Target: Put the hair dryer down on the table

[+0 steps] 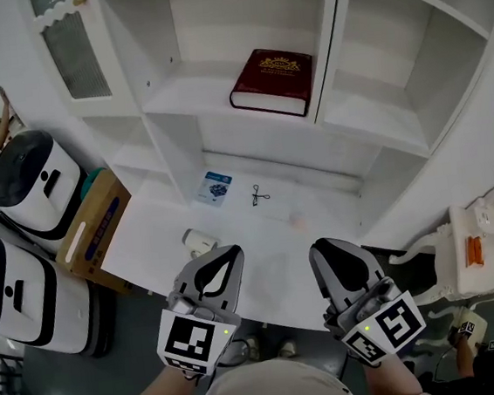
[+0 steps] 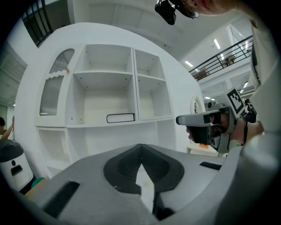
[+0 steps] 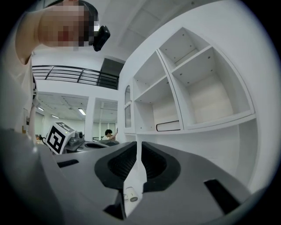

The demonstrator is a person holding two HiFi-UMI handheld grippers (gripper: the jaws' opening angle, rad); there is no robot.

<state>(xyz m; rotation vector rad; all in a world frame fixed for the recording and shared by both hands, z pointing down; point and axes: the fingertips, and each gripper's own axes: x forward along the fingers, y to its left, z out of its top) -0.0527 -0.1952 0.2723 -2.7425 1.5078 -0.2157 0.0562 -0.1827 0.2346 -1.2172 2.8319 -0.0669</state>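
Jaws together, empty, on left gripper [image 1: 225,254] and right gripper [image 1: 322,247], side by side

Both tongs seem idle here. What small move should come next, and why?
Probably just draw both back and rest. The hair dryer already lies on the table, near the left tongs. These and the right tongs are shut with nothing between them.

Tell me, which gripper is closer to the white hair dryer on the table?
Left. The left gripper hovers right beside the hair dryer, just nearer the person. The right gripper is farther off, to the dryer's right.
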